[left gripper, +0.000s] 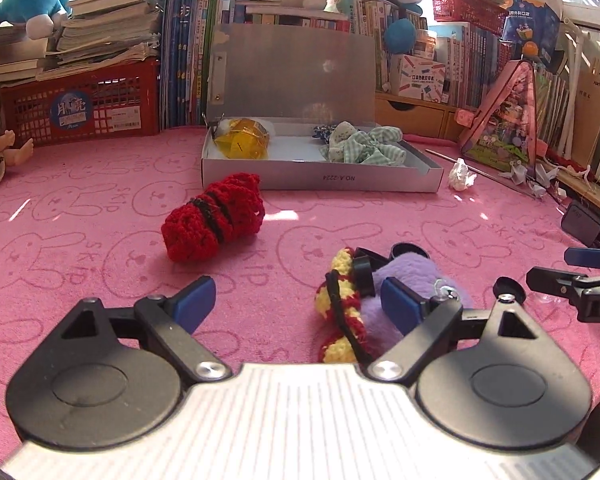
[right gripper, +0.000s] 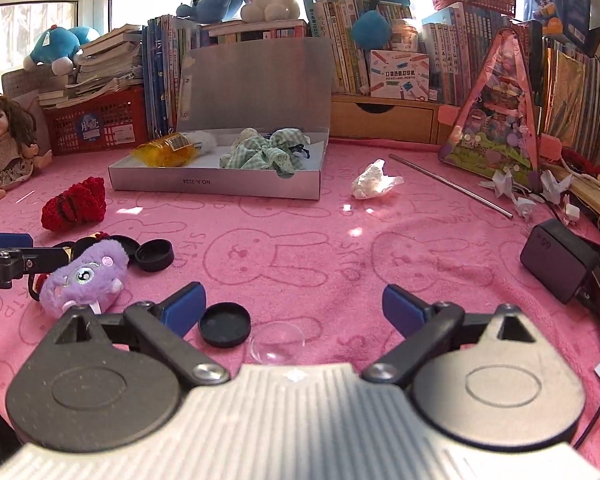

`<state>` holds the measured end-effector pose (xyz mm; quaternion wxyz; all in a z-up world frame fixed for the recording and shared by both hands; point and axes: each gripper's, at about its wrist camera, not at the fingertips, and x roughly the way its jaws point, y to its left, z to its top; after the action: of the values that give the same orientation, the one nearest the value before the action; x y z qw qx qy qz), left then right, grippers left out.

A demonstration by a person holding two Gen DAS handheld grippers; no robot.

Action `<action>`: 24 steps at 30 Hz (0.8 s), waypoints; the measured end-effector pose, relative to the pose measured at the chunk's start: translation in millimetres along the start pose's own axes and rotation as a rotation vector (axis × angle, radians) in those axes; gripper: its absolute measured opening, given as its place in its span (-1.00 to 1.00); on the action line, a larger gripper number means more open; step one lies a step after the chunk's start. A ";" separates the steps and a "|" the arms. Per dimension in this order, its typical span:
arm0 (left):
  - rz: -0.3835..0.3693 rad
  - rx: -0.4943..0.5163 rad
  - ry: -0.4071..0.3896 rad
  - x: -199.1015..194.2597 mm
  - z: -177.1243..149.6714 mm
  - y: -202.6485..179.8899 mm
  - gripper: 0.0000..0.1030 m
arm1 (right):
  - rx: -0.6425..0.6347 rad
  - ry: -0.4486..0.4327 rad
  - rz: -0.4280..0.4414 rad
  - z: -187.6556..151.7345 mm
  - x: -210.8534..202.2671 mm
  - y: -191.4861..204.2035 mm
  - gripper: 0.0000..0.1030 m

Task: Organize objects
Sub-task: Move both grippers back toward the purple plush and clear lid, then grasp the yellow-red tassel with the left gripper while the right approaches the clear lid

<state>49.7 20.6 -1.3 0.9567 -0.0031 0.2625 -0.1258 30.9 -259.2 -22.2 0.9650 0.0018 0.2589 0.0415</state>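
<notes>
Both claws, left claw (left gripper: pixel 296 300) and right claw (right gripper: pixel 294 306), are held wide apart and empty, near the fuzzy purple plush toy (right gripper: pixel 85 276), which is seen lying well short of the open grey cardboard box (right gripper: pixel 216 188).

Pink towel-like cloth (right gripper: pixel 340 248) over the surface, matt and napped, stamped with rabbit outlines. Grey cardboard box (right gripper: pixel 216 188), dull, faint sheen on the raised lid. Red crochet bundle (left gripper: pixel 214 216), coarse knitted yarn. Purple plush toy (right gripper: pixel 84 276), soft and fuzzy. Matt black plastic cap (right gripper: pixel 225 325) beside a clear glossy dome (right gripper: pixel 278 346). Thin shiny metal rod (right gripper: pixel 452 186). Red plastic lattice basket (left gripper: pixel 80 106). Crumpled white paper (left gripper: pixel 462 176).
</notes>
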 end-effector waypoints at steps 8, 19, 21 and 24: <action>-0.018 -0.022 0.000 -8.4 4.9 -1.6 -0.18 | 0.017 -0.010 -0.007 -11.2 -10.7 0.9 0.59; -0.056 -0.004 0.041 3.9 -3.2 -12.4 -0.29 | 0.026 0.013 0.005 -19.0 -12.0 5.4 0.14; -0.055 0.001 0.042 7.4 -3.3 -14.1 -0.29 | 0.037 0.021 0.009 -20.4 -10.7 5.2 0.11; -0.054 0.001 0.048 12.1 -3.2 -15.6 -0.28 | 0.037 0.019 0.001 -22.3 -10.6 5.9 0.05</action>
<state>54.4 2.8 -9.0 0.9463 -0.0069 0.2852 -0.1519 10.2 -254.6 -36.0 0.9623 0.0192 0.2687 0.0370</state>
